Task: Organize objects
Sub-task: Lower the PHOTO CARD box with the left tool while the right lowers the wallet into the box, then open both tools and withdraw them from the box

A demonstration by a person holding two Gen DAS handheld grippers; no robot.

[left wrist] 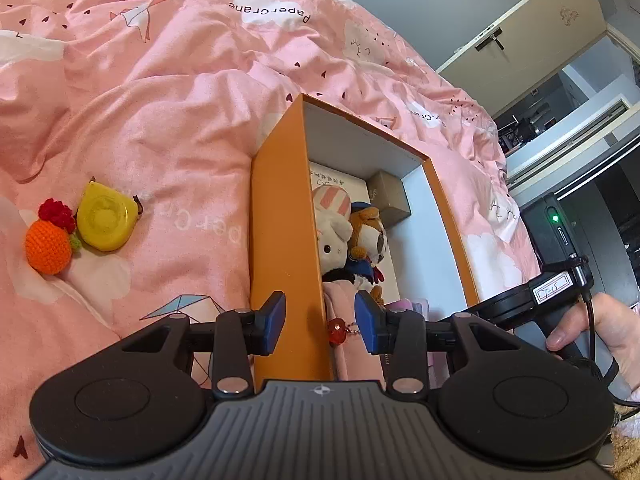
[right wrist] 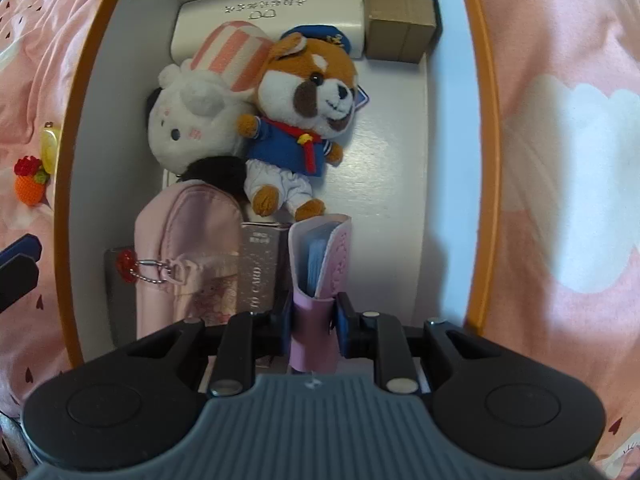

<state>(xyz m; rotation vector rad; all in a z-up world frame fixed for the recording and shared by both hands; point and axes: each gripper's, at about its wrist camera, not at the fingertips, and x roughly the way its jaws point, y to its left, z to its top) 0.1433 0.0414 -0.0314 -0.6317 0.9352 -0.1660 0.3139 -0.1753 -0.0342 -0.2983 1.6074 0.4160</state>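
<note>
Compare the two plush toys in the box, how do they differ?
The white bunny plush is plain white with a pink-striped ear, while the red panda plush is brown and white in a blue sailor outfit, red neckerchief and blue cap. The bunny lies nearer the orange box's left wall; the panda is nearer the middle. Both lie touching inside.

"PaperCrane" on pink duvet [left wrist: 160, 92]
</note>
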